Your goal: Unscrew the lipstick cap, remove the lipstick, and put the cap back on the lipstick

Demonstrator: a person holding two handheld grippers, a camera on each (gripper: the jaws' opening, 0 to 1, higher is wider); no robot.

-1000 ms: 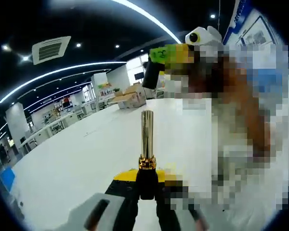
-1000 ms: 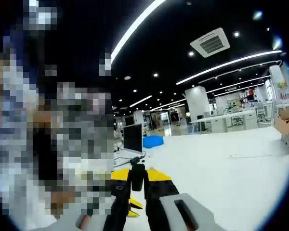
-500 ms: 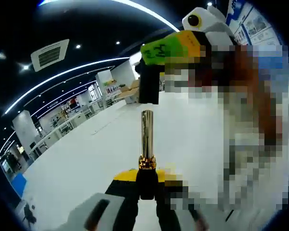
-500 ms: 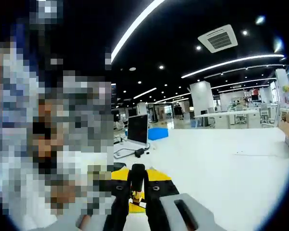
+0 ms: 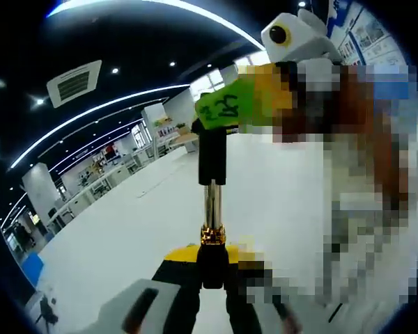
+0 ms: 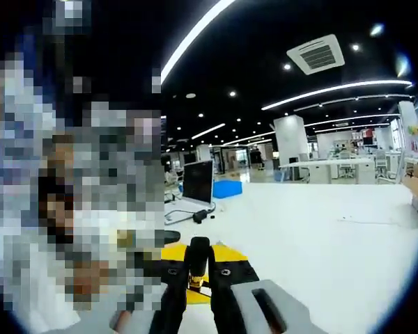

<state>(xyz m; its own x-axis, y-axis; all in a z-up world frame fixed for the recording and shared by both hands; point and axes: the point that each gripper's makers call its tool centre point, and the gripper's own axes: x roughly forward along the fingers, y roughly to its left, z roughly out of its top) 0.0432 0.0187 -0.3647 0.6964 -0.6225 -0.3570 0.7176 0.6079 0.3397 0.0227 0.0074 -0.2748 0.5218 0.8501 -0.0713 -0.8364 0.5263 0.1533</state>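
Observation:
In the left gripper view my left gripper [image 5: 212, 273] is shut on the black base of the lipstick [image 5: 211, 209], whose gold tube stands straight up from the jaws. The black cap [image 5: 212, 156] now covers the tube's top part. My right gripper [image 5: 216, 129], with green and yellow fingers [image 5: 226, 108], comes in from the upper right and holds that cap. In the right gripper view the right gripper [image 6: 198, 270] is shut on the cap [image 6: 198, 255], seen end on, with a bit of gold just below it.
A broad white table [image 5: 125, 229] spreads beneath both views. A dark monitor [image 6: 197, 182], a blue box [image 6: 227, 188] and cables lie on it at the far side. A person stands close on the right of the left gripper view.
The right gripper has brought the black cap down from above and left of the tube until it sits over the top of the gold tube. The left gripper still holds the base.

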